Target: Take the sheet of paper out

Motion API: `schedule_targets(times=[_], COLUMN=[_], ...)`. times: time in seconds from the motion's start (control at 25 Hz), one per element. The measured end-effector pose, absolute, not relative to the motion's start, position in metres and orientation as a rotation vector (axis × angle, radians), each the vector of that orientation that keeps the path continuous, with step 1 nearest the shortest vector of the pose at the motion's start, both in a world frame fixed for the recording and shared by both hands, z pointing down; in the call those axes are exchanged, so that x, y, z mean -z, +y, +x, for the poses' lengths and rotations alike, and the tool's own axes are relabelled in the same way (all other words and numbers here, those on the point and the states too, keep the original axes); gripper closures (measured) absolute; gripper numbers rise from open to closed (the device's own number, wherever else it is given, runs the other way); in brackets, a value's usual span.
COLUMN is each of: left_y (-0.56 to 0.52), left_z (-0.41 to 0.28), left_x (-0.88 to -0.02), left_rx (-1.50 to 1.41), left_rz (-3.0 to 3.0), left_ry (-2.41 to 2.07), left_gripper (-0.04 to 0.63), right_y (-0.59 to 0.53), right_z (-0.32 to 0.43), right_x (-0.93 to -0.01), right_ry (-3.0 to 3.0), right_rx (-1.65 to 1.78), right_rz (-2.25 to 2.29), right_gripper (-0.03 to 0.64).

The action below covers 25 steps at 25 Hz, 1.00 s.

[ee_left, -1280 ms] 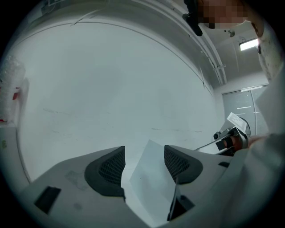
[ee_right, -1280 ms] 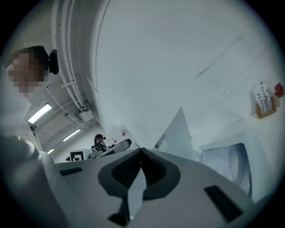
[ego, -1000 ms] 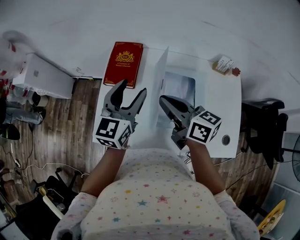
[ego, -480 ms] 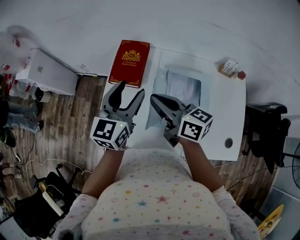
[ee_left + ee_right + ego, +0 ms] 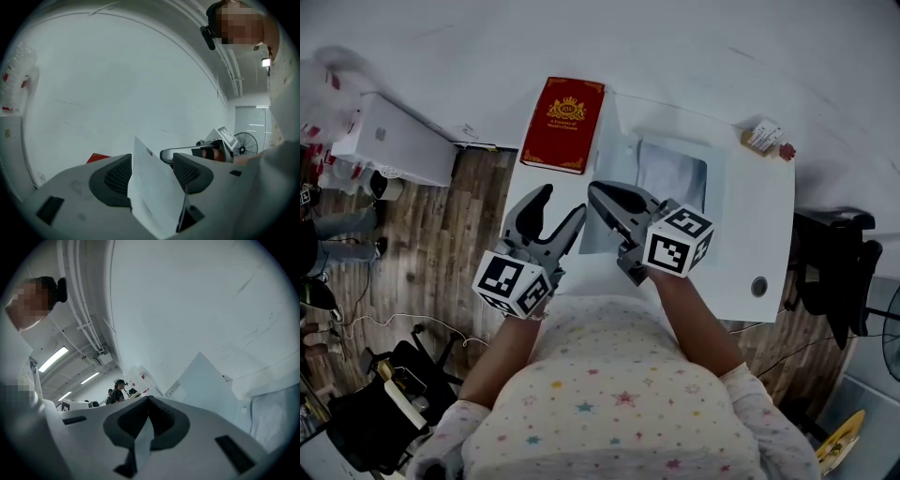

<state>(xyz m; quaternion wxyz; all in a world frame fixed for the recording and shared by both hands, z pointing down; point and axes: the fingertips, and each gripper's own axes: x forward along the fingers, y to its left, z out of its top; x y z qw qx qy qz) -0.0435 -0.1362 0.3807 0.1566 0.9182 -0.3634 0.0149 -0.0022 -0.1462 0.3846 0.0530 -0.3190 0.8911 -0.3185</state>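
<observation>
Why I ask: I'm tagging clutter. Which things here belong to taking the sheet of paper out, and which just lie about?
In the job:
- sheet of paper, pinched by the shut right gripper, standing between the open left gripper jaws
- clear sleeve on the white table

Lying about:
- red book
- small card-like item at the table's far corner
</observation>
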Motion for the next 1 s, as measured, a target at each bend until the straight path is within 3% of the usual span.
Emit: schedule_targets(times=[0.28, 0.44, 1.0], left_y=[-0.119, -0.115, -0.113], left_z=[-0.033, -0.032, -0.038], left_x=[-0.392, -0.392, -0.396], left_rx=[-0.065, -0.063, -0.118], left_rz=[2.613, 2.619, 2.622], left_ry=[-0.902, -0.879, -0.835], left_gripper=[0.324, 0.385, 0.470], right_y=[-0.151, -0.152, -0.155], right_z=[-0.014, -0.013, 0.017], right_x=[-0.388, -0.389, -0.381], right_ry=[2.768, 2.776, 2.735], right_rx=[0.935, 0.921, 0.894], right_rz=[-0.987, -0.996, -1.075], right_gripper=[0.615, 0.616, 0.617])
